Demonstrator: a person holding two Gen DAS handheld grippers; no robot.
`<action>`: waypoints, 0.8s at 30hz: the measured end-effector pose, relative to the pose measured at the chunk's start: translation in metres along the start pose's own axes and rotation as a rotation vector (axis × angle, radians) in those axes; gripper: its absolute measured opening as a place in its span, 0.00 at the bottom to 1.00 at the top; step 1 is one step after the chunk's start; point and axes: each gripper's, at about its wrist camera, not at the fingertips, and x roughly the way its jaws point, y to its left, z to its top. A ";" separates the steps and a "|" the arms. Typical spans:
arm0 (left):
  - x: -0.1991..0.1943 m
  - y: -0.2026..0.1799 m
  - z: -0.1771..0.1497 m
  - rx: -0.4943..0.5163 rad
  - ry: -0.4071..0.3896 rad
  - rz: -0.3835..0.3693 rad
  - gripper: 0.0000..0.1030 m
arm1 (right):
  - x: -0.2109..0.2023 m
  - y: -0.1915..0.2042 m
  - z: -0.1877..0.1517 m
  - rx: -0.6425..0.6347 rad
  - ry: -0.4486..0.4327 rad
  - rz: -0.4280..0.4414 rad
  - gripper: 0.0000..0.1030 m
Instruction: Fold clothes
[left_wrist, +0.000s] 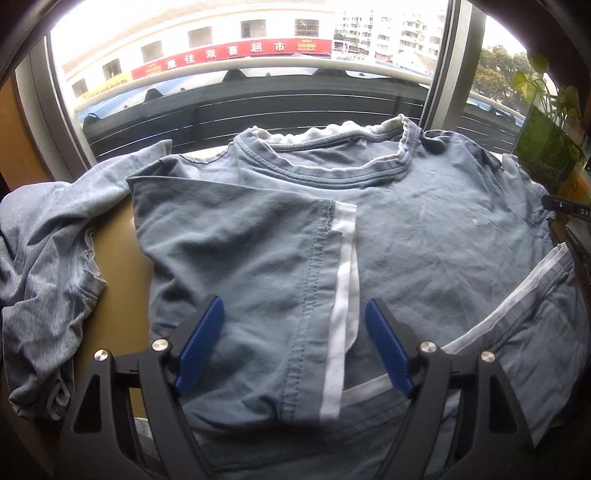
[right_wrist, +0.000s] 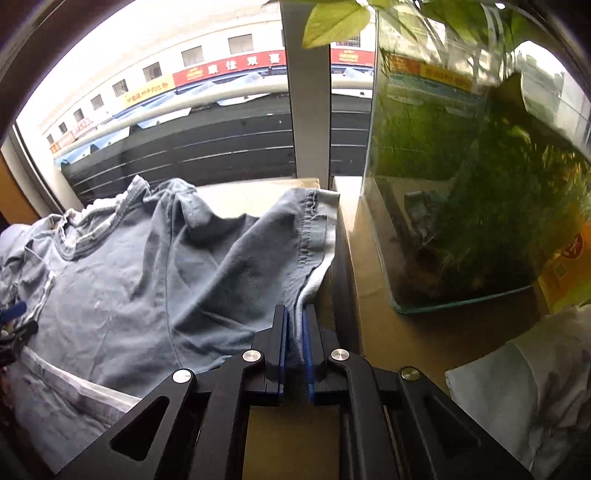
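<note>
Left gripper (left_wrist: 294, 345) hangs wide open, empty, above folded-in sleeve of blue T-shirt (left_wrist: 424, 229); right gripper (right_wrist: 295, 345) is clamped on the shirt's other sleeve hem (right_wrist: 314, 236), beside glass aquarium (right_wrist: 461, 184)

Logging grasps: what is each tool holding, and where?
Right tool grips the blue T-shirt by its sleeve hem. Left tool is open, holding nothing.

Left gripper (left_wrist: 294, 345), fingers (left_wrist: 201, 345) apart, above blue T-shirt (left_wrist: 424, 236) with sleeve folded inward.
</note>
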 end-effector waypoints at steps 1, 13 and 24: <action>0.000 0.000 0.000 -0.002 -0.001 -0.003 0.78 | -0.008 0.004 0.005 -0.022 -0.023 0.019 0.09; -0.004 0.003 -0.002 -0.049 -0.017 -0.029 0.78 | -0.024 0.220 -0.046 -0.709 0.080 0.218 0.08; -0.009 0.005 -0.005 -0.090 -0.037 -0.063 0.79 | 0.008 0.132 0.045 -0.422 0.066 0.226 0.54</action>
